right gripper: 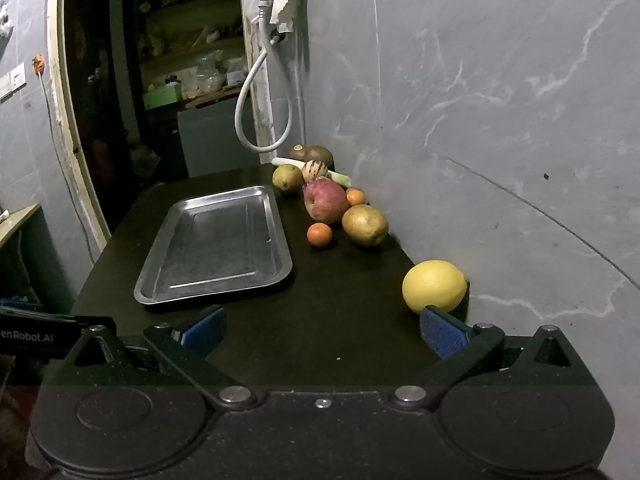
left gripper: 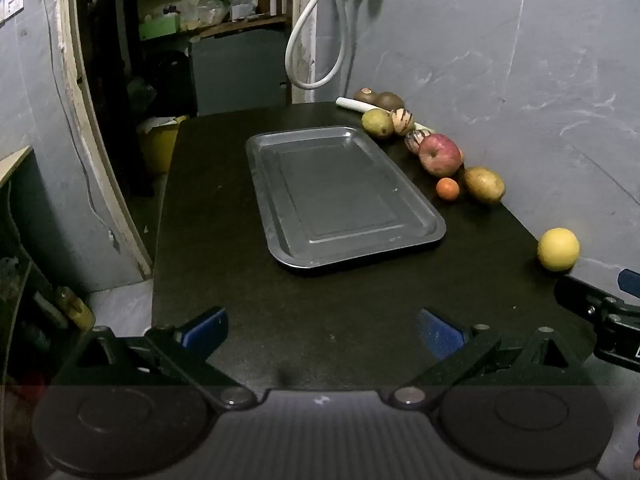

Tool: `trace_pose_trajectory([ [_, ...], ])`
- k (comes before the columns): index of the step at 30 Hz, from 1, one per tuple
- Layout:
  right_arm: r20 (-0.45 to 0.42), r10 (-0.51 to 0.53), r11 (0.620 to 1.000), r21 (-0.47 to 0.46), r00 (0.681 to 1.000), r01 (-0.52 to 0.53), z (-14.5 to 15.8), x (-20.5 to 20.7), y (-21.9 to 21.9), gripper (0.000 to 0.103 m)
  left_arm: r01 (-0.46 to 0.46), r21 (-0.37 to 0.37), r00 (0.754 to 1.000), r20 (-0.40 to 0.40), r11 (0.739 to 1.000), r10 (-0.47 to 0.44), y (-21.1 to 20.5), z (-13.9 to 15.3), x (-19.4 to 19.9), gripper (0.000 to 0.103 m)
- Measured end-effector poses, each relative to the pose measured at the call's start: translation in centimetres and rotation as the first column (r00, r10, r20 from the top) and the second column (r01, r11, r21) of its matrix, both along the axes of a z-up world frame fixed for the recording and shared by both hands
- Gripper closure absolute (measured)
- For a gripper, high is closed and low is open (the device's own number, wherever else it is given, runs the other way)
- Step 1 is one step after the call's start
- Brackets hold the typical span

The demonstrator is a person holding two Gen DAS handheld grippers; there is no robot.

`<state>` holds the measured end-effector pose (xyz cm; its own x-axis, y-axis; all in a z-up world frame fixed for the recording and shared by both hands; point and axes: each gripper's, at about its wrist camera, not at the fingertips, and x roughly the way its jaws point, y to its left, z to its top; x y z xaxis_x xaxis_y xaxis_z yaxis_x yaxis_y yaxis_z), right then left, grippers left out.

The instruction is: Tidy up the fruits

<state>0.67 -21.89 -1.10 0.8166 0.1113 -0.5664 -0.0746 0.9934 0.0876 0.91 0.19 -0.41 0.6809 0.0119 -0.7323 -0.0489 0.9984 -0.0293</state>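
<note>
An empty metal tray (left gripper: 344, 196) (right gripper: 216, 244) lies on the black table. Fruits line the wall on the right: a yellow lemon (left gripper: 558, 249) (right gripper: 435, 286), a brownish pear (left gripper: 484, 185) (right gripper: 365, 225), a small orange (left gripper: 447, 189) (right gripper: 319, 235), a red apple (left gripper: 439, 155) (right gripper: 325, 201), a second small orange (right gripper: 355, 197), striped fruits (left gripper: 402, 121) (right gripper: 315, 171), a green pear (left gripper: 377, 122) (right gripper: 287, 177) and brown kiwis (left gripper: 380, 99) (right gripper: 312, 155). My left gripper (left gripper: 320, 330) is open and empty near the table's front edge. My right gripper (right gripper: 322, 332) is open and empty, its right fingertip just in front of the lemon.
A white hose (left gripper: 316, 40) (right gripper: 264, 100) hangs on the wall behind the fruits. A white stalk (left gripper: 354, 105) lies by the kiwis. The table's left edge (left gripper: 160, 216) drops to the floor, with a yellow bucket (left gripper: 158, 144) beyond. The right gripper's body (left gripper: 600, 312) shows at the far right.
</note>
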Motion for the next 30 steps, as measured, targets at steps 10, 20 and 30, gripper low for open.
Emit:
trace_pose_trajectory([
  [10, -0.002, 0.011, 1.0, -0.004, 1.0, -0.011, 0.0, 0.1, 0.0, 0.001, 0.001, 0.002, 1.0, -0.013, 1.0, -0.001, 0.0, -0.4, 0.3, 0.0],
  [20, -0.03, 0.029, 0.999, -0.015, 0.999, -0.03, -0.5, 0.6, -0.1, 0.001, -0.004, 0.008, 0.999, -0.05, 1.0, 0.005, -0.2, -1.1, 1.1, 0.0],
  [30, -0.034, 0.016, 1.0, -0.005, 0.999, -0.017, -0.9, 0.7, -0.4, 0.001, 0.002, -0.004, 0.999, -0.049, 1.0, -0.002, 0.1, -1.0, 1.5, 0.0],
])
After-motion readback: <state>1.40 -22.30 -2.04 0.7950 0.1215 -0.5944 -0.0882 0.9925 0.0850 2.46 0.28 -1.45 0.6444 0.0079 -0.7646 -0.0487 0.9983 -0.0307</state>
